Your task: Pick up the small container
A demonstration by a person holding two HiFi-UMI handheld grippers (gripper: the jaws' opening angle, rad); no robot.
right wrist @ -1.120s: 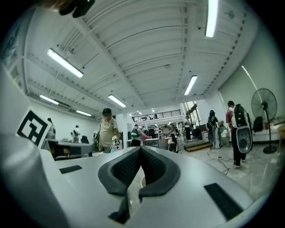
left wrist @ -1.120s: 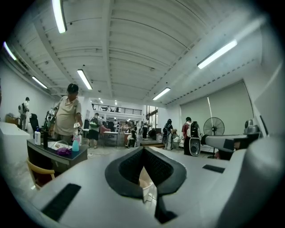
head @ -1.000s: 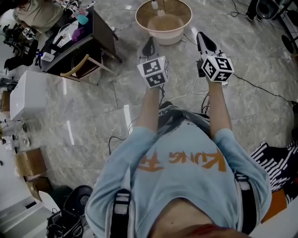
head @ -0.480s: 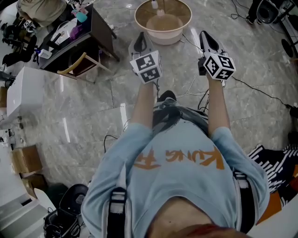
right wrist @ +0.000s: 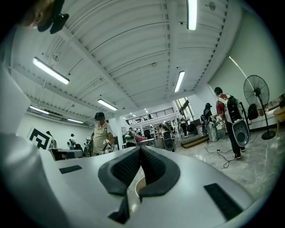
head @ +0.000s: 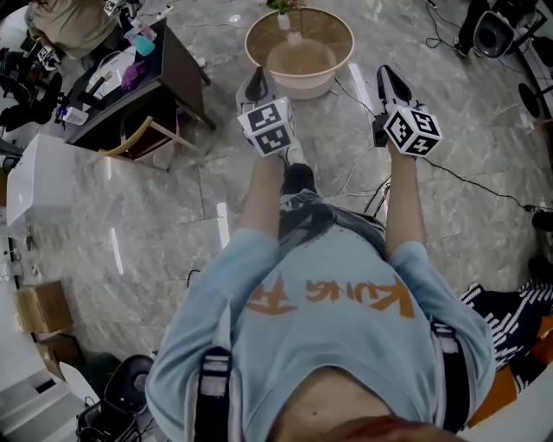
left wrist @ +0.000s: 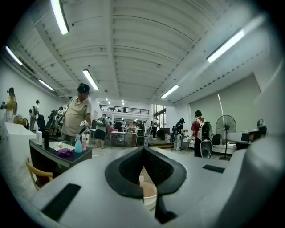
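Floor (head: 155, 224); left gripper (head: 256, 82), right gripper (head: 389, 79) closed

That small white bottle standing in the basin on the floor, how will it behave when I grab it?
The small bottle looks narrow and upright, so a nudge would probably tip it. It seems light, likely plastic. Once down, it might roll along the curved wall of the basin.

The right gripper (right wrist: 140, 149) is pointing level, jaws pressed together; a basin (right wrist: 138, 187) is showing beneath them, a person (right wrist: 102, 133) standing far left.
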